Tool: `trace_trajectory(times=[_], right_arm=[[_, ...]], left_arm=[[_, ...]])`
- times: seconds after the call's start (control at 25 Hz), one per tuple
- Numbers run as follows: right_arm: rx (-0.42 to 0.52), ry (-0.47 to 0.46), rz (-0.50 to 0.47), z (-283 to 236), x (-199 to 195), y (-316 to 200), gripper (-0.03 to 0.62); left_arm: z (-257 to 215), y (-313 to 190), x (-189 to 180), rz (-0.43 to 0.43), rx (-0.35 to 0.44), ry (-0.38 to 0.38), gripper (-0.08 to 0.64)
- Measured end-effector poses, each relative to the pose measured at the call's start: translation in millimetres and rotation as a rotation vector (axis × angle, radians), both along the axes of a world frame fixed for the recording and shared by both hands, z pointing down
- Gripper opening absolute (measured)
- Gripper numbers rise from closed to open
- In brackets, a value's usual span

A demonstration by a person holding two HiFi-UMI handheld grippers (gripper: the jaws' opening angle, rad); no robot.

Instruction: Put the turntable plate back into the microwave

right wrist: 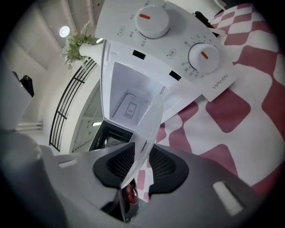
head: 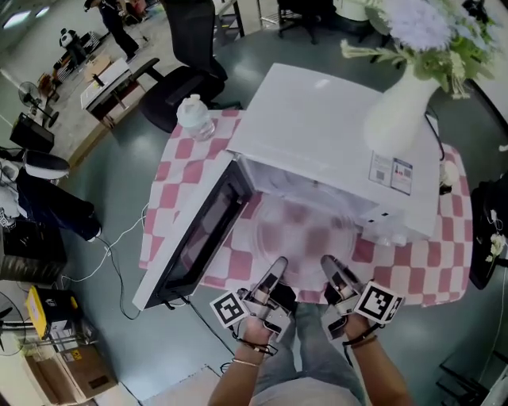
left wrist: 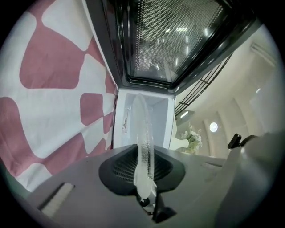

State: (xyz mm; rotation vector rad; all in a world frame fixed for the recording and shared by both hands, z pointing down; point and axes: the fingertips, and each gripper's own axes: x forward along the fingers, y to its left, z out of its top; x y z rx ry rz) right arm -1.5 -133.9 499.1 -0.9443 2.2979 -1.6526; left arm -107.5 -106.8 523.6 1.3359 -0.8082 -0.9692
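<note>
Turntable plate [head: 305, 230]: clear glass, held level at the microwave [head: 317, 127] mouth, above the checked cloth [head: 444, 262].
Left gripper [head: 276, 268]: clamped on the plate's near rim.
Right gripper [head: 333, 268]: clamped on that rim too.
Door [head: 194, 238]: swung wide open.

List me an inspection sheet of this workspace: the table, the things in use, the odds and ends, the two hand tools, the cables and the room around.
Surface: table under a pink-and-white checked cloth.
Job's things: white microwave, its door swung open; glass plate held before the opening.
Clutter: vase of flowers on top of the microwave; bottle on the cloth beside it.
Grippers: left gripper and right gripper both have their jaws shut on the plate's near rim.
Cables: white cable on the floor; dark cable by the vase.
Surroundings: office chair, boxes, a person far off.
</note>
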Motion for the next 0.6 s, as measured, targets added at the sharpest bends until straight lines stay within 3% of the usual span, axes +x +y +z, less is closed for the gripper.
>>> trace_trajectory(times=[0.6], right_arm=[[-0.014,0.043,-0.013,13.3,-2.1,-3.1,0.095]], left_arm=[[7.2,-6.1,-3.7,0.014,0.028,0.010,0.035]])
